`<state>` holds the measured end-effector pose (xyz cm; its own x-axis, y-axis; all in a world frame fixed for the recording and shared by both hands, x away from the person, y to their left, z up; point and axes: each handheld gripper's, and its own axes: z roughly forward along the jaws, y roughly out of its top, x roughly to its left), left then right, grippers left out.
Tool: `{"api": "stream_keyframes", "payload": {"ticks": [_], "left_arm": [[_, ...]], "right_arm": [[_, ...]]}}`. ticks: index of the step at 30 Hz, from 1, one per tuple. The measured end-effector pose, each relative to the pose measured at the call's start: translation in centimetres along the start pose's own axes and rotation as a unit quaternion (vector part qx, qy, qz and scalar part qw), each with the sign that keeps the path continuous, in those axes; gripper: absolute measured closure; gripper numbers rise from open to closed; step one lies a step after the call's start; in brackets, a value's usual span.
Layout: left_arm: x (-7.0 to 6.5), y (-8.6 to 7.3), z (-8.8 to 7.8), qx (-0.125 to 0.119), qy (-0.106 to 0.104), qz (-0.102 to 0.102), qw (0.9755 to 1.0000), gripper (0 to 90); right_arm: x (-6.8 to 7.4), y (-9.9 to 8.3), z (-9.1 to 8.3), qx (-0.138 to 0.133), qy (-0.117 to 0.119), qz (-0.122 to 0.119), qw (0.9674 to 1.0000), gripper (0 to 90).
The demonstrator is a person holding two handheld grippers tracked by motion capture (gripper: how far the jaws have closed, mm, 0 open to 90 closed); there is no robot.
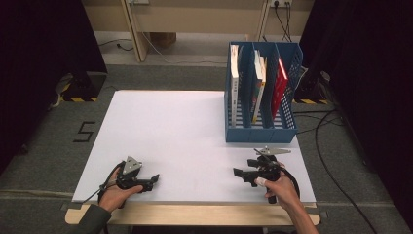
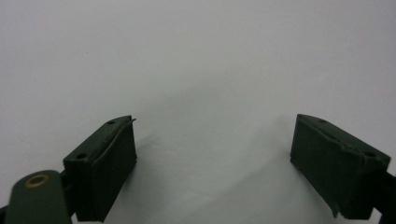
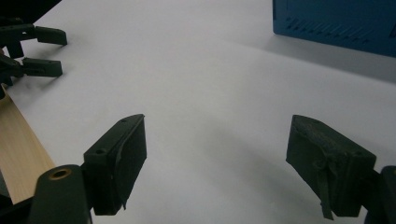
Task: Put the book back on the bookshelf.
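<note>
My left gripper (image 1: 155, 179) rests low over the front left of the white tabletop (image 1: 175, 126), its jaws pointing right. In the left gripper view the gripper (image 2: 215, 121) is open, with bare white surface between the jaws. My right gripper (image 1: 237, 172) is at the front right, pointing left toward the other one. It is open too (image 3: 217, 120) and holds nothing. A blue three-slot file rack (image 1: 260, 131) stands at the right rear. It holds a white book (image 1: 234, 83), a colourful book (image 1: 258, 85) and a red book (image 1: 280, 85), all upright.
The rack's blue wall (image 3: 336, 18) shows at the top right of the right gripper view, and the left gripper (image 3: 37, 51) at its top left. A wooden table edge (image 1: 195, 214) runs along the front. Cables (image 1: 331, 146) lie on the floor to the right.
</note>
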<state>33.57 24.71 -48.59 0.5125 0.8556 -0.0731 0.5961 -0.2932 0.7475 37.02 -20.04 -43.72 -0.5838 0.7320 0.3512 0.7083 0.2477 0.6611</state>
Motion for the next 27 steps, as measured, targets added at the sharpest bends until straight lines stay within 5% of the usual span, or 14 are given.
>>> {"api": "stream_keyframes", "payload": {"ticks": [11,15,22,27], "left_arm": [[0.0,0.0,0.0,-0.001,-0.001,0.0,1.0,13.2],[0.0,0.0,0.0,-0.001,-0.001,0.001,1.0,13.3],[0.0,0.0,0.0,0.0,-0.001,0.001,1.0,13.2],[0.0,0.0,0.0,0.0,-0.001,0.001,1.0,13.2]], "right_arm": [[0.4,-1.3,1.2,0.027,0.003,-0.007,0.9996,21.0],[0.4,-1.6,1.7,0.04,-0.012,-0.008,0.9991,21.0],[0.2,-2.1,1.9,0.033,0.005,-0.006,0.9994,15.8],[0.6,-2.4,2.0,0.031,-0.006,-0.034,0.9989,15.0]]}}
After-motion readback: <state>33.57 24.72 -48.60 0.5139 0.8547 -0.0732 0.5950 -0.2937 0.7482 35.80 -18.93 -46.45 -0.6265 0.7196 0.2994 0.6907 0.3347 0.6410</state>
